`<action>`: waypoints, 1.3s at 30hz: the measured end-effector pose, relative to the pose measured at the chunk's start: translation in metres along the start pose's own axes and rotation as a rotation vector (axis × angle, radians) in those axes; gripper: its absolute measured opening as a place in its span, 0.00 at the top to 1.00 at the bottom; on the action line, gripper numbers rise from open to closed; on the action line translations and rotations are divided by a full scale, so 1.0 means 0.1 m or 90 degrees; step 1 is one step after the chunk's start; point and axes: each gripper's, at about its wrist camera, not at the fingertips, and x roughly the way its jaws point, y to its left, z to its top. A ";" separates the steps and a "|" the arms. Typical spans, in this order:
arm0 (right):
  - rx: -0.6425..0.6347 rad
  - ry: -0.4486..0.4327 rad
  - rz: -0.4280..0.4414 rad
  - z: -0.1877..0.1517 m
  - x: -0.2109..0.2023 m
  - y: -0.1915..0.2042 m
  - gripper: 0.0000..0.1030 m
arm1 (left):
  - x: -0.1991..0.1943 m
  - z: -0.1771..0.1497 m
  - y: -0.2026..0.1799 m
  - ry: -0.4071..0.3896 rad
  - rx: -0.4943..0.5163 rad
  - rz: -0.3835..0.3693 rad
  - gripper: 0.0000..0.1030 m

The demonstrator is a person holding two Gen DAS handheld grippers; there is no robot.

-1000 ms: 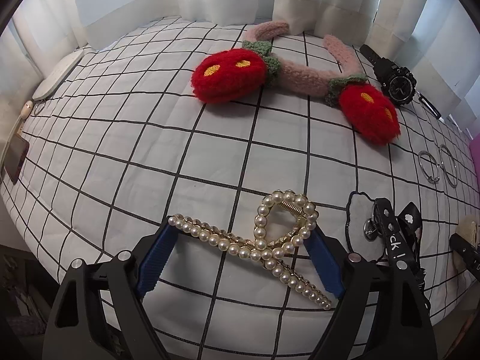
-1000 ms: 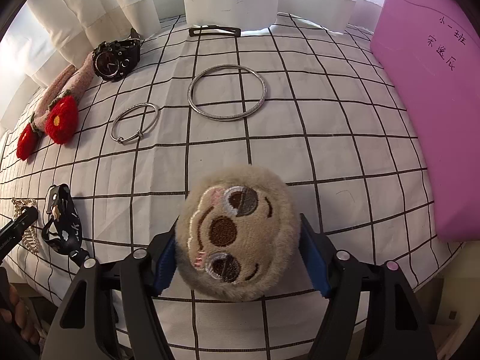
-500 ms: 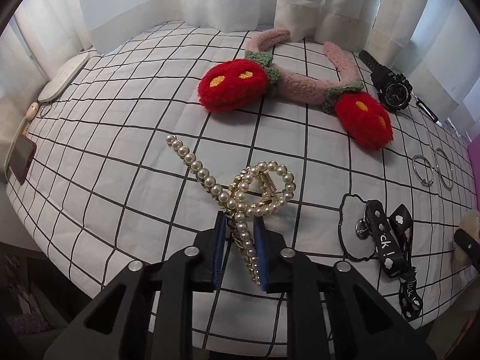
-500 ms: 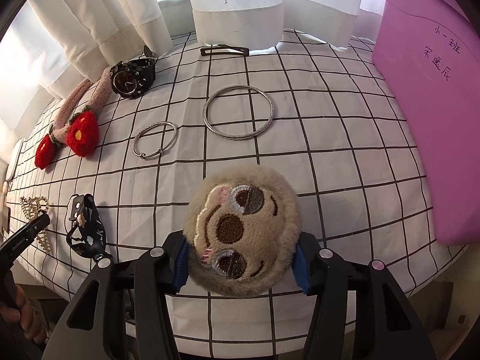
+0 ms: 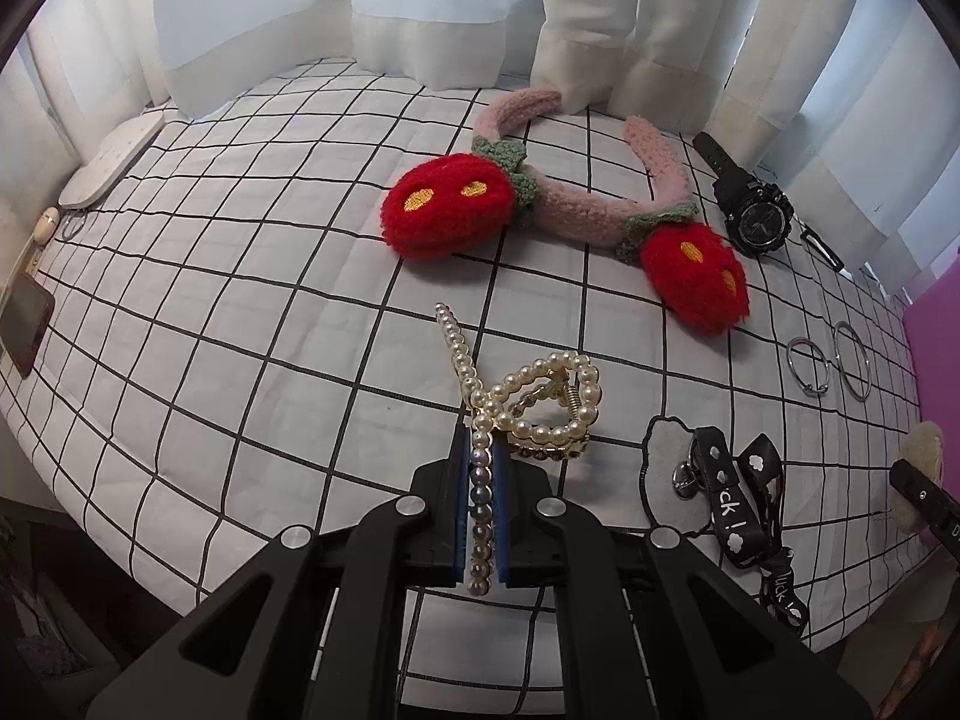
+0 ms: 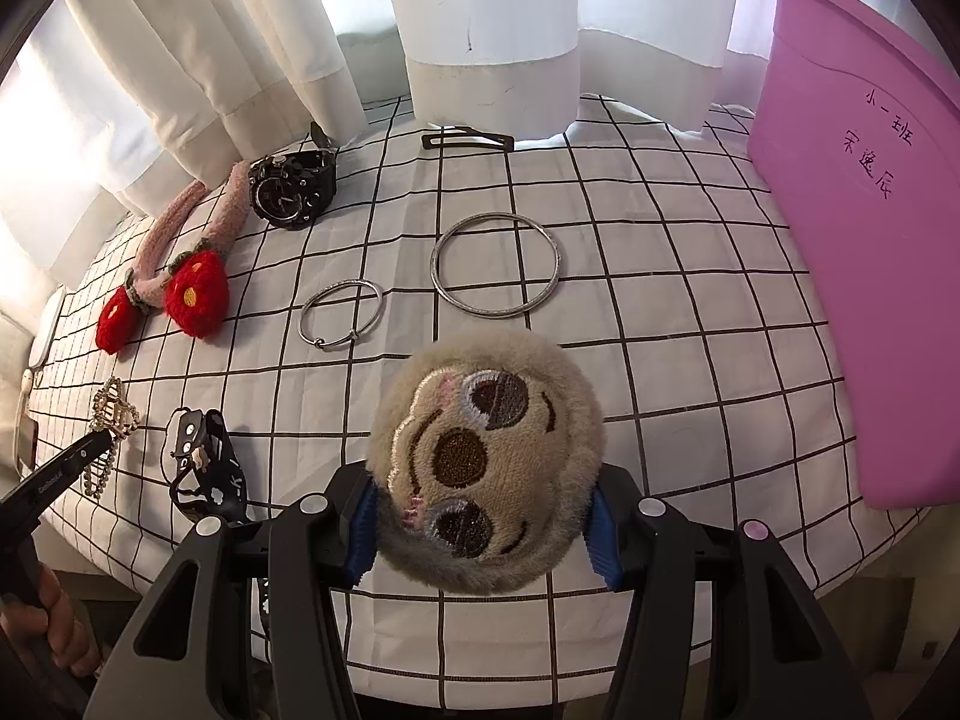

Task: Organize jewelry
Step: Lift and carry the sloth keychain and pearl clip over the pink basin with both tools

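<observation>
My left gripper (image 5: 481, 495) is shut on a pearl hair claw clip (image 5: 528, 402), pinching one pearl arm and holding it lifted off the checked cloth. My right gripper (image 6: 483, 519) is shut on a round fluffy sloth-face plush clip (image 6: 489, 468), held above the cloth. A pink storage box (image 6: 864, 228) stands at the right in the right wrist view. On the cloth lie a pink headband with red plush berries (image 5: 564, 216), a black watch (image 6: 294, 192), a large bangle (image 6: 495, 273) and a small bangle (image 6: 341, 321).
A black printed strap with a metal clasp (image 5: 732, 504) lies right of the pearl clip. A black flat hair clip (image 6: 468, 141) lies by the curtains. A white remote (image 5: 111, 159) and a phone (image 5: 24, 324) sit at the left edge. White curtains hang behind.
The left gripper closed on the pearl clip and lifted it, turning it upright. The right gripper closed on the sloth plush and raised it toward the box.
</observation>
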 end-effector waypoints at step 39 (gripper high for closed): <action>0.151 -0.346 -0.034 0.43 -2.53 -1.65 0.49 | -1.97 0.44 -3.12 -0.199 0.343 -0.333 0.94</action>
